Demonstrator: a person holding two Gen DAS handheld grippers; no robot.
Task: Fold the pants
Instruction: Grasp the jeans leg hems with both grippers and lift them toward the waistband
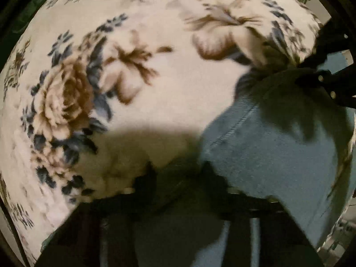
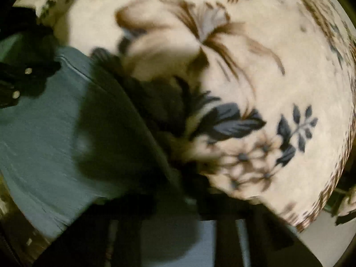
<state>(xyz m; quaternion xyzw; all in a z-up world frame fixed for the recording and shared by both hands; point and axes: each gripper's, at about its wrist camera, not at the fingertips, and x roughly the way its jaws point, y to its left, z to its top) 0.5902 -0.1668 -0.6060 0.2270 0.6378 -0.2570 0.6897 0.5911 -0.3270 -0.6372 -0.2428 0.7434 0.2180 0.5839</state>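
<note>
Light blue denim pants (image 1: 267,151) lie on a cream blanket with brown and blue flowers (image 1: 138,84). In the left wrist view they fill the lower right, with a seam running up toward the top. My left gripper (image 1: 178,175) sits low at the pants' left edge with denim between its dark fingers, blurred. My right gripper shows there at the right edge (image 1: 320,82) on the fabric. In the right wrist view the pants (image 2: 44,133) fill the left side, and my right gripper (image 2: 178,191) is low over their shadowed edge. The left gripper (image 2: 20,82) shows at the left.
The flowered blanket (image 2: 255,66) covers the surface on all sides of the pants. Its fringed edge (image 2: 320,200) curves down the right of the right wrist view, with dark floor beyond. Both views are blurred.
</note>
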